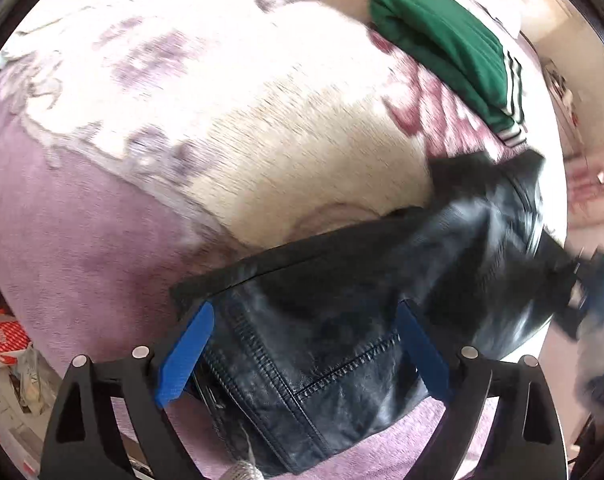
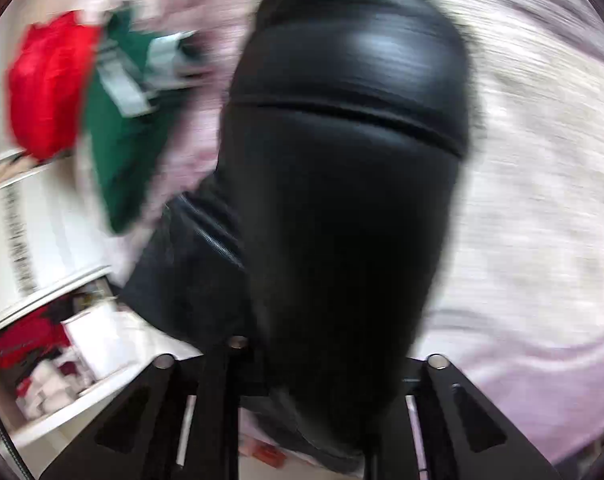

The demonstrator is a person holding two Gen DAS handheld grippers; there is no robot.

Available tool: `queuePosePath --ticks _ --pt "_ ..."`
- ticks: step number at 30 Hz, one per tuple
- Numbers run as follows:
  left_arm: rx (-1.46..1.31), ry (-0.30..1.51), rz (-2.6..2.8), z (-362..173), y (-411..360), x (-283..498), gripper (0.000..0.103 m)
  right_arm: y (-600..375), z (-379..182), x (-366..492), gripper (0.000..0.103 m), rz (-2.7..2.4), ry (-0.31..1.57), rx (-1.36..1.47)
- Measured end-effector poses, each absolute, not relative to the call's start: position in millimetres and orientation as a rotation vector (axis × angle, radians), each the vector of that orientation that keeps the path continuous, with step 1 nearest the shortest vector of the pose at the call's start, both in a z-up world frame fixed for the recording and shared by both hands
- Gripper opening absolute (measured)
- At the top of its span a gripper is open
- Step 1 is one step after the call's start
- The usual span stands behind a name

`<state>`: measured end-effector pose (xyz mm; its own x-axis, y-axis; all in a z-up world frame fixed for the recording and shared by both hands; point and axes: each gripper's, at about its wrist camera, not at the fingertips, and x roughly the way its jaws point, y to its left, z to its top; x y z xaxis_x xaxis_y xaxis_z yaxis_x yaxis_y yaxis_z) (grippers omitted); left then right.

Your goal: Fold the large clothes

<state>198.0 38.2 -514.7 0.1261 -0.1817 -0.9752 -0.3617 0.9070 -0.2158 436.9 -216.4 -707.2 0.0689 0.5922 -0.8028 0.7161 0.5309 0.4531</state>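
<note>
A black leather jacket (image 1: 333, 336) with stitched seams and a zipper lies over the near edge of a bed. My left gripper (image 1: 302, 344) has its blue fingers (image 1: 186, 356) spread wide, with the jacket's hem lying between them. In the right wrist view the jacket (image 2: 341, 200) fills the middle and is blurred. It drapes over my right gripper (image 2: 313, 364) and hides the fingertips, so whether they grip it does not show.
The bed has a pink and cream floral blanket (image 1: 162, 128). A folded green garment with white stripes (image 1: 445, 48) lies at the far right of the bed; it also shows in the right wrist view (image 2: 130, 132) beside a red garment (image 2: 46, 84). White shelves (image 2: 42, 248) hold clutter at the left.
</note>
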Motion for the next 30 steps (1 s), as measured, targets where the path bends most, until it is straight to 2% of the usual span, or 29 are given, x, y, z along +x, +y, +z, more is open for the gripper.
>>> queuePosePath --ticks 2,4,6,7,11,15,16,19,21,23,26,30 --pt "-0.46 1.481 0.128 -522.4 31.7 204.0 0.093 -251.7 -722.1 407.0 0.042 -0.206 1.694 1.192" --pt "-0.465 1.481 0.101 -522.8 23.9 203.4 0.093 -274.2 -726.8 380.9 0.051 -0.217 1.731 1.271" --pt "-0.444 1.467 0.074 -520.2 9.8 208.6 0.093 -296.5 -714.6 370.3 0.061 -0.281 1.776 1.18" --pt "-0.435 1.465 0.063 -519.2 0.1 212.4 0.093 -303.1 -703.7 368.5 0.062 -0.33 1.786 1.078" --pt "-0.407 1.467 0.016 -528.0 -34.3 236.6 0.093 -313.2 -665.4 385.9 0.062 -0.376 1.75 0.844" --pt "-0.312 1.521 0.052 -569.0 -62.5 271.1 0.093 -265.4 -630.1 436.9 0.062 -0.029 1.723 0.749" --pt "-0.315 1.541 0.065 -579.8 -63.7 278.1 0.096 -245.1 -626.7 448.3 0.062 0.057 1.725 0.708" --pt "-0.396 1.591 0.091 -608.5 -54.6 287.1 0.102 -182.8 -630.8 482.3 0.059 0.234 1.719 0.552" --pt "-0.417 1.583 0.082 -610.5 -50.1 286.5 0.102 -158.7 -651.0 514.3 0.043 0.212 1.7 0.503" --pt "-0.425 1.563 0.079 -607.0 -47.2 282.6 0.102 -160.4 -682.7 531.5 0.043 0.127 1.691 0.439" --pt "-0.455 1.56 0.11 -600.8 -36.6 275.9 0.102 -171.5 -725.6 544.0 0.043 0.041 1.765 0.582" --pt "-0.474 1.52 0.146 -563.9 -26.7 267.5 0.102 -193.9 -689.2 541.1 0.046 0.112 1.776 0.633"
